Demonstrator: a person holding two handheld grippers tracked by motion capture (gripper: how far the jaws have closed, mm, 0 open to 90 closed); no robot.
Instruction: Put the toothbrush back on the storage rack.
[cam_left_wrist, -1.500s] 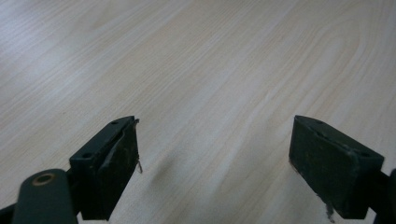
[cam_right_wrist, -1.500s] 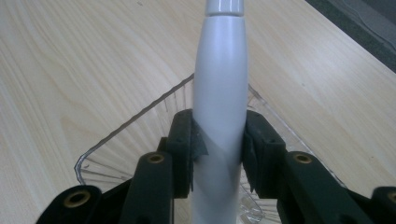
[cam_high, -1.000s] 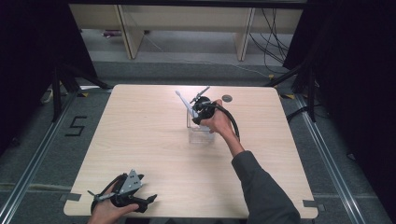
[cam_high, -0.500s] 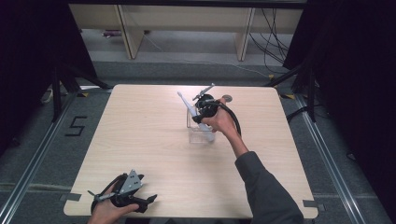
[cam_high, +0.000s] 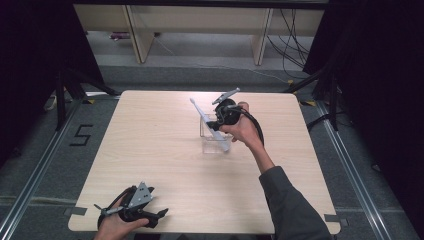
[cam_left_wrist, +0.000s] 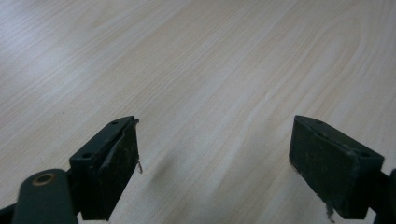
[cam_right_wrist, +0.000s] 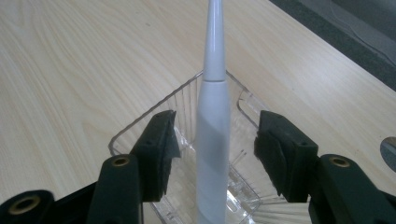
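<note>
Toothbrush (cam_right_wrist: 213, 135) leaning in the clear plastic holder (cam_right_wrist: 140, 130), mid-worktop (cam_high: 150, 150).

It is white with a pale grey spiral band on its thick handle, narrowing to a slim neck. I see my right gripper (cam_right_wrist: 215, 149) jaws, just opened, standing clear either side of it; my left gripper (cam_left_wrist: 215, 163) jaws gape over bare wood.

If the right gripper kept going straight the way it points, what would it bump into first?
Probably the white toothbrush, which stands between the open right gripper, leaning in the clear box. Its pads do not touch it; depth is hard to judge.
</note>
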